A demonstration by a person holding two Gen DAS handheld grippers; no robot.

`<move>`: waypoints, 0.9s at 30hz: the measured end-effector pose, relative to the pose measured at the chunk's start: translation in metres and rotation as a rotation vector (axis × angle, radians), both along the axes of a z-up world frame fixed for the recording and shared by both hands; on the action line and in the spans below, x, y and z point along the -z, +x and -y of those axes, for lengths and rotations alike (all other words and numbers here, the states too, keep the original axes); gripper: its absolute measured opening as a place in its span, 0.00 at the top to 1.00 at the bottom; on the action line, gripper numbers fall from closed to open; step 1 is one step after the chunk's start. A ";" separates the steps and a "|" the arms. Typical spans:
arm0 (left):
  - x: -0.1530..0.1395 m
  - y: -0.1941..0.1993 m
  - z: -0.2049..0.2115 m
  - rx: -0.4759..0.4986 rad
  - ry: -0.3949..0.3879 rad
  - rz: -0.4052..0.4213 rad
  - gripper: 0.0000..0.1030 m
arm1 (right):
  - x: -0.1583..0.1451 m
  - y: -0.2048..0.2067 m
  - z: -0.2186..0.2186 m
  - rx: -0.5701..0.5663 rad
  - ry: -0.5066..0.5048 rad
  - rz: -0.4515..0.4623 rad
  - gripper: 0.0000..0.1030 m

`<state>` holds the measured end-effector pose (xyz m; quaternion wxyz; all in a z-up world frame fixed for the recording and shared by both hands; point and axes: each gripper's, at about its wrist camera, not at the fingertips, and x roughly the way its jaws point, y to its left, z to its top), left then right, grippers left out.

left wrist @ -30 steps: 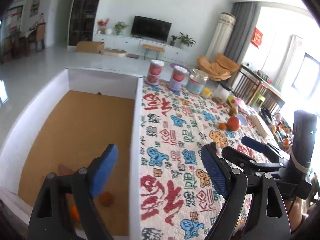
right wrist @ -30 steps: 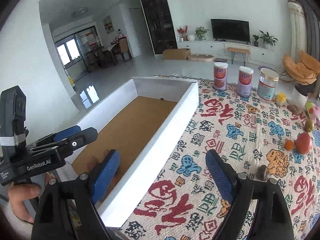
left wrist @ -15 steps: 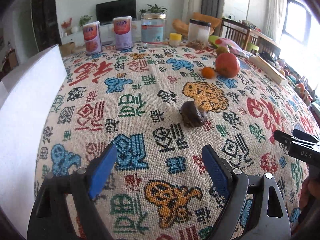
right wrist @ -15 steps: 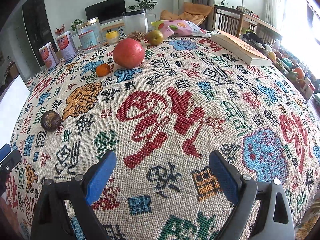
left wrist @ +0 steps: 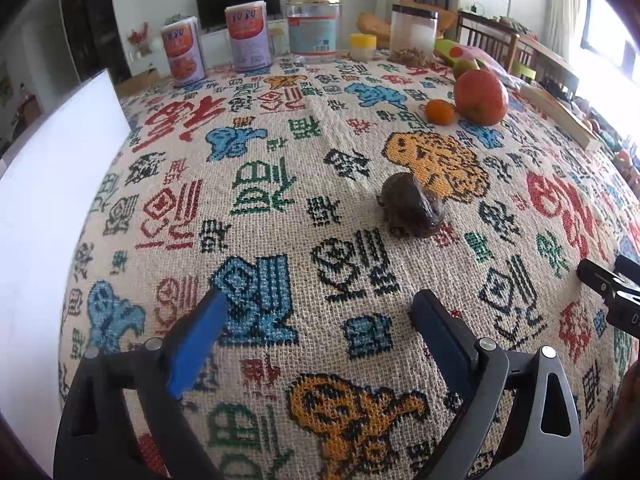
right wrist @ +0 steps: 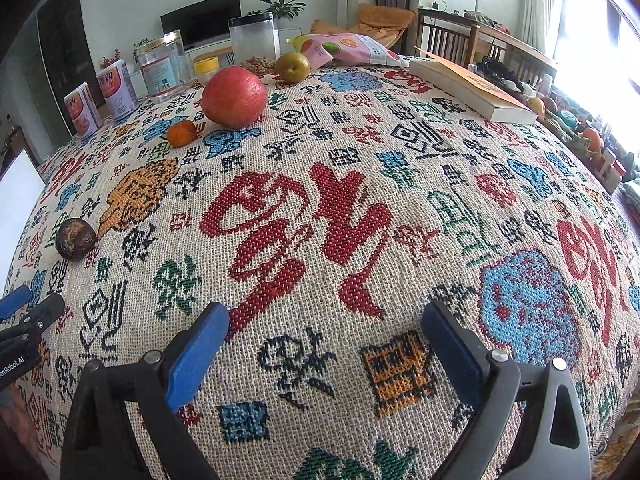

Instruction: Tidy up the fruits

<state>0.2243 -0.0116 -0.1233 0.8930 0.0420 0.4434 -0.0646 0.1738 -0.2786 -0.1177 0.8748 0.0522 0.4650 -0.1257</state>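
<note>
A dark wrinkled round fruit point(left wrist: 412, 211) lies on the patterned tablecloth point(left wrist: 280, 184), a short way ahead and to the right of my left gripper point(left wrist: 318, 302). That gripper's jaws are opening, with only cloth between them. Further back sit a small orange point(left wrist: 439, 112) and a big red fruit point(left wrist: 481, 97). My right gripper point(right wrist: 326, 316) hovers over the cloth, jaws opening, nothing between them. From there the dark fruit point(right wrist: 75, 239) is far left, the small orange point(right wrist: 181, 133), the red fruit point(right wrist: 234, 97) and a greenish pear point(right wrist: 294, 67) are ahead.
The white box wall point(left wrist: 44, 208) stands along the left. Cans point(left wrist: 182, 56), a clear jar point(left wrist: 314, 26) and a clear tub point(left wrist: 414, 32) line the far edge. A book point(right wrist: 472, 88) and a snack bag point(right wrist: 352, 50) lie at the far right.
Both grippers swung away from the white box to the cloth and dropped low over it. Their jaws now stand slightly wider. The dark fruit looms closer in the left wrist view.
</note>
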 end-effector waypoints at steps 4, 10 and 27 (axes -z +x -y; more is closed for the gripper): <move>0.000 0.001 0.001 -0.001 0.003 -0.001 0.07 | 0.001 0.000 0.000 -0.005 0.002 -0.005 0.01; 0.000 0.001 0.001 0.000 0.002 -0.001 0.06 | 0.000 0.001 0.000 -0.006 0.000 -0.008 0.00; 0.001 0.001 0.001 -0.001 0.003 0.000 0.06 | 0.001 0.001 0.000 -0.006 0.000 -0.009 0.00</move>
